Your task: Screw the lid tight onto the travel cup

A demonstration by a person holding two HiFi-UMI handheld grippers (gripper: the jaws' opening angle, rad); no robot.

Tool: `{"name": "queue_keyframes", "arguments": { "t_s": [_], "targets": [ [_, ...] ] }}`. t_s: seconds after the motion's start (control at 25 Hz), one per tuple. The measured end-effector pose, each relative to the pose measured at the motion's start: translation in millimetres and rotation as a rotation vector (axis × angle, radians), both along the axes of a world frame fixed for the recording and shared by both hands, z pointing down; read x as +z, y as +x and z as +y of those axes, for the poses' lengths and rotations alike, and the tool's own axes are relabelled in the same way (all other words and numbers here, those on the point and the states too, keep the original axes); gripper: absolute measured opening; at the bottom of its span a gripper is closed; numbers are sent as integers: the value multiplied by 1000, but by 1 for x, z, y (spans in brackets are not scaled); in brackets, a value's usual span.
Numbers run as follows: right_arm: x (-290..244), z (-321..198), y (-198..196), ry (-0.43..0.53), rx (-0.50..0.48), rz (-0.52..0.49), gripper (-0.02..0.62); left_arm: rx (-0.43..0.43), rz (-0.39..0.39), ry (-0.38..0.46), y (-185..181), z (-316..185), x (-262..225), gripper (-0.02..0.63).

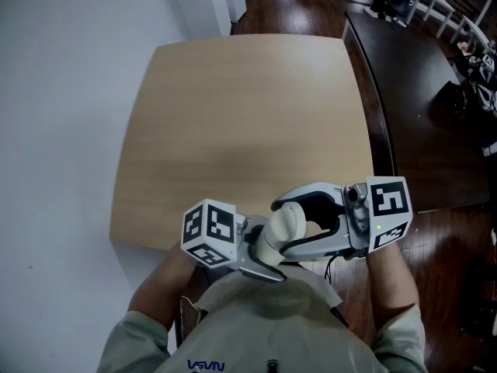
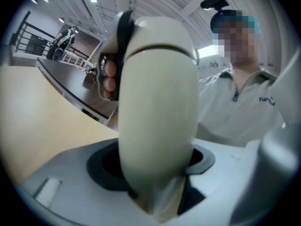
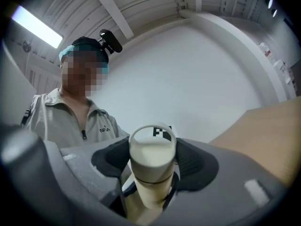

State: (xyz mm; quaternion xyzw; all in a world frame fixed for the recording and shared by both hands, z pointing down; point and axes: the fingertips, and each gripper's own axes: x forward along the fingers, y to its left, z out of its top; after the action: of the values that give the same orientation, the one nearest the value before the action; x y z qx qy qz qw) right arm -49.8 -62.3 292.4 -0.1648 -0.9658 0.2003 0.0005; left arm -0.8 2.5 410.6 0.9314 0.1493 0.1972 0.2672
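Down at six o'clock, off the table's [image 1: 248, 115] near edge, the travel cup [image 1: 273, 243] is in mid-air: the left gripper [image 1: 262, 256], in from nine o'clock, clamps the body so it can't spin. From three o'clock the right gripper [image 1: 291, 225] has its jaws spread wide yet hugging the lid [image 3: 151, 157], set, I'd say, for a tightening twist.

The head view looks steeply down from above the person's chest onto the counter [image 1: 233, 115], with the left hand-held gripper [image 1: 262, 261] and the right hand-held gripper [image 1: 284, 225] close beneath it. Each gripper view looks along its own jaws from very near, back toward the person's jacket [image 3: 61, 121]. All three views share the travel cup [image 2: 157, 102], which fills the middle of the left gripper view, and part of the counter.
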Motion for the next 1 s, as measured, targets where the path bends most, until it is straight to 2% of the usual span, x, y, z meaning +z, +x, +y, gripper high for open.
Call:
{"name": "queue_keyframes", "arguments": {
  "t_s": [0.16,0.24,0.52,0.68,0.84,1.0],
  "targets": [
    [13,-31,14,-18,197,22,290,-203,-45,34,-2,-37,9,321],
    [19,-47,23,-51,301,27,290,-307,-86,78,1,-56,14,319],
    [42,-75,31,-164,624,58,290,-612,-316,365,-8,-98,42,318],
    [54,-90,37,-266,839,81,290,-779,-428,483,-15,-115,56,318],
    [65,-100,44,-348,1000,92,290,-877,-485,552,-16,-127,68,318],
    [70,-103,47,-358,1046,112,290,-902,-483,541,-13,-129,73,316]
  ]
}}
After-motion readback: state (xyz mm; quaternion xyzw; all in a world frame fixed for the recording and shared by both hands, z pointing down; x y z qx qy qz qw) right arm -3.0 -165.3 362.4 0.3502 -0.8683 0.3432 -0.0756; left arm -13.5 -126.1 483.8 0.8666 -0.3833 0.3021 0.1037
